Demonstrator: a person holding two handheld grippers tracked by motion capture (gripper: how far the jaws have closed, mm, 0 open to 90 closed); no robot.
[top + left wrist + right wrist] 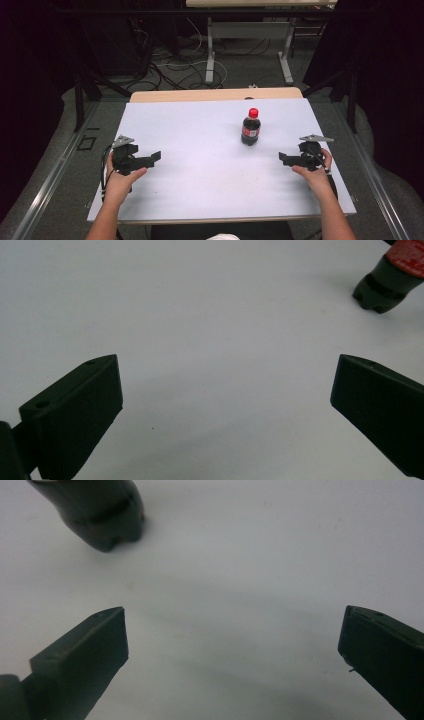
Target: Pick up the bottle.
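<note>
**Bottle upright between two empty grippers, right one nearer**

While both grippers rested low at the near corners, the cola bottle (pixel 250 127) stood upright on the white table (pixel 200 125), long axis vertical, red cap up. It lay forward and inward of the right gripper (pixel 285 159), near it; the left gripper (pixel 152 157) sat well apart. Both sets of fingers were spread wide, pinching nothing.
</note>
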